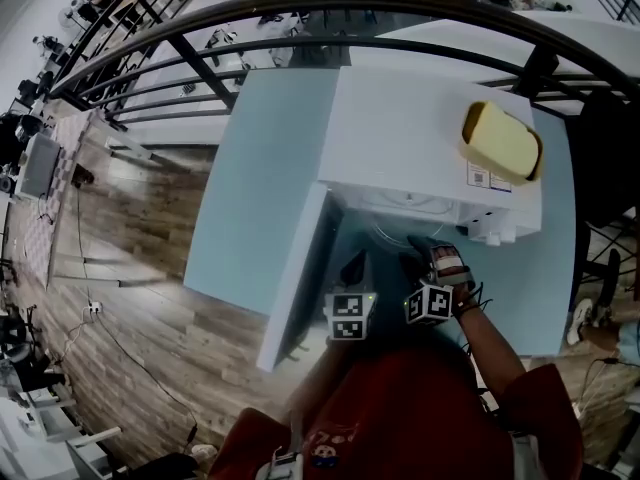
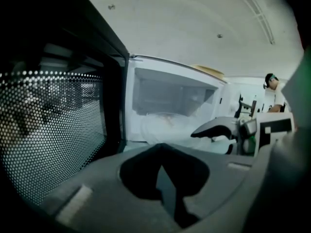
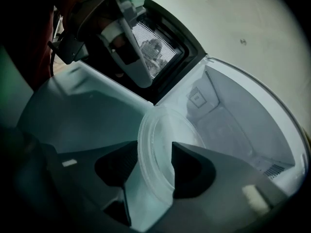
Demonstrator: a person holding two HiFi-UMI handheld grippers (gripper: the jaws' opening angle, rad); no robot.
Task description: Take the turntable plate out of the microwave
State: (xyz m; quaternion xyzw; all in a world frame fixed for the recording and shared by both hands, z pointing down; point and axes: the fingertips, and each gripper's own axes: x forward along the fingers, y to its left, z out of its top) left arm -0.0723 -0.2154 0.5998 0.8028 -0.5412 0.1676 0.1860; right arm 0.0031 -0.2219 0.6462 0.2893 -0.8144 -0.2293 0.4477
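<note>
Turntable plate [image 3: 165,125], clear glass, sits at the front of the open microwave [image 1: 420,138], its near rim reaching out between the jaws of the right tongs [image 3: 154,147]. From the left in the head view, the pale blue tabletop [image 1: 260,148] carries the white microwave, whose door [image 1: 298,268] swings out toward 7 o'clock. Just right of the door, the left tongs [image 1: 352,266] hover before the opening, clenched on nothing, tips together in the left gripper view. At their 3 o'clock the right tongs reach into the mouth of the cavity. Their jaws stand apart, released, with the plate's rim in the gap, and I cannot tell whether either pad touches the glass. Farther right, a yellow block [image 1: 500,140] lies on the microwave's top at its 2 o'clock corner.
</note>
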